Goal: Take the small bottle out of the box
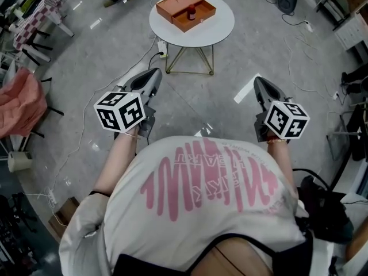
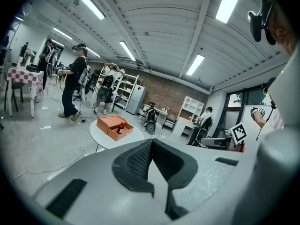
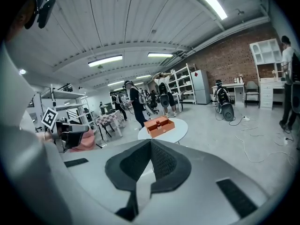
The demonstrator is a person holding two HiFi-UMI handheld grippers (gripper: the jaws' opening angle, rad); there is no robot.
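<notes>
Standing in box [image 1: 171,8]: small bottle [image 1: 191,13]; L gripper [image 1: 155,73], R gripper [image 1: 257,81] closed.

At twelve o'clock, the orange rectangular box [image 1: 178,4] looks like matt card; the round white table [image 1: 221,30] under it has a smooth top and thin brassy metal legs [image 1: 172,59]. The grey floor [image 1: 190,99] is glossy. The left gripper [image 1: 154,72] and right gripper [image 1: 257,81] show matt grey plastic and black ribbed pads [image 2: 136,161].

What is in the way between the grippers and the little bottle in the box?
Nothing visible does. Only floor with some cables lies between the left gripper, the right gripper and the table. The box is open on top around the small bottle.
</notes>
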